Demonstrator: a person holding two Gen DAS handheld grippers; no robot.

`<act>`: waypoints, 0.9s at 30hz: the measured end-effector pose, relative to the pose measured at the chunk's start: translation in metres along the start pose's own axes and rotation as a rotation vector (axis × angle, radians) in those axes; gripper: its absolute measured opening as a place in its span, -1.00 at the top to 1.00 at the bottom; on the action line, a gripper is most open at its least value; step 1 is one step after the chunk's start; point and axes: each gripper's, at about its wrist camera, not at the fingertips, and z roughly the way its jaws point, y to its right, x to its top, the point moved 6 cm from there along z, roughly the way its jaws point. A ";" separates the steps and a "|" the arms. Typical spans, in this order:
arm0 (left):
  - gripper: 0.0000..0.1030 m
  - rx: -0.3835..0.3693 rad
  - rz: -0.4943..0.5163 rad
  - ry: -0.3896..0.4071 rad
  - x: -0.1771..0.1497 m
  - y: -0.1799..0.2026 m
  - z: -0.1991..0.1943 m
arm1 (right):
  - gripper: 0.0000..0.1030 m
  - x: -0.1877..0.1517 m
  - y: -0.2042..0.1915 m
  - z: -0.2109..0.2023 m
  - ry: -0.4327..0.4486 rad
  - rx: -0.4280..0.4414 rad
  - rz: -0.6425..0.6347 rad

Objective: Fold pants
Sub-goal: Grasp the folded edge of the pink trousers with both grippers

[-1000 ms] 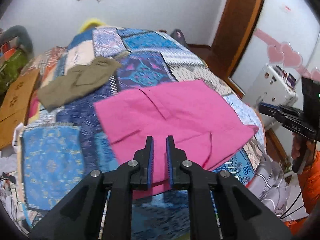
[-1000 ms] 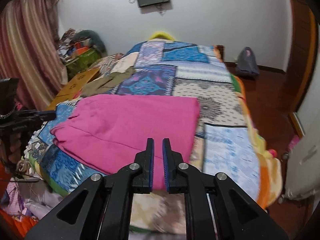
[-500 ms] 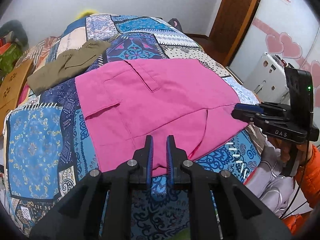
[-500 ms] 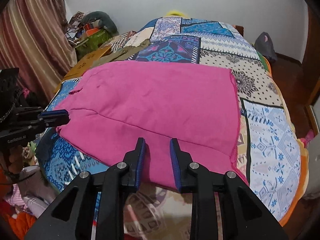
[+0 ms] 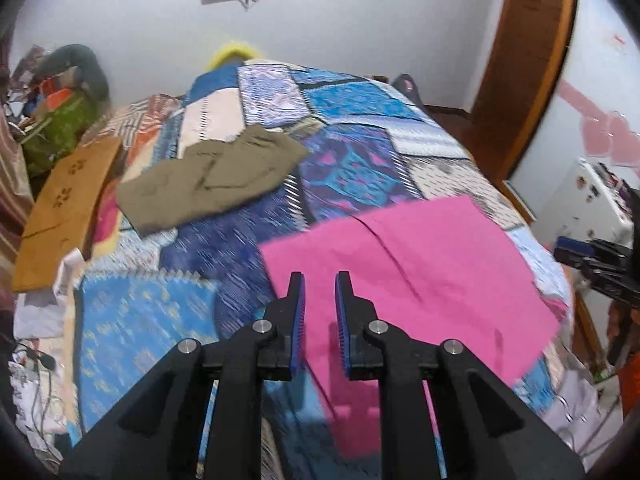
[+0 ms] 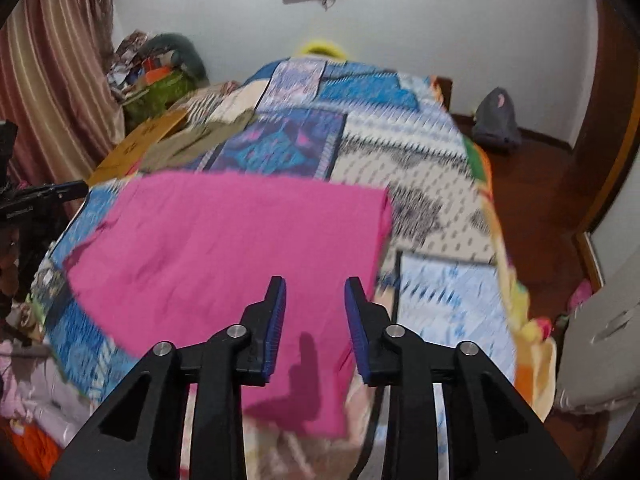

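Two grippers hang above the near end of the bed (image 5: 352,168), both with fingers parted and nothing between them. The left gripper (image 5: 320,292) shows a narrow gap, its fingers over the pink pants' (image 5: 400,280) left edge. The right gripper (image 6: 314,300) is spread wider, its fingers over the near right part of the pink pants (image 6: 240,248). Folded flat on the patchwork quilt, the pants run crosswise to the bed, their near edge draping over the bed's end. An olive garment (image 5: 212,176) lies farther up.
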 end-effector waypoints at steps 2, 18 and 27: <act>0.72 0.013 -0.007 -0.012 0.009 -0.009 0.014 | 0.38 0.010 0.007 0.010 0.007 -0.014 0.007; -0.03 0.019 -0.112 -0.163 0.002 -0.050 0.117 | 0.05 0.054 0.063 0.132 -0.112 -0.015 0.076; 0.39 -0.078 -0.143 -0.174 -0.002 -0.048 0.128 | 0.15 0.042 0.065 0.168 -0.169 0.033 0.093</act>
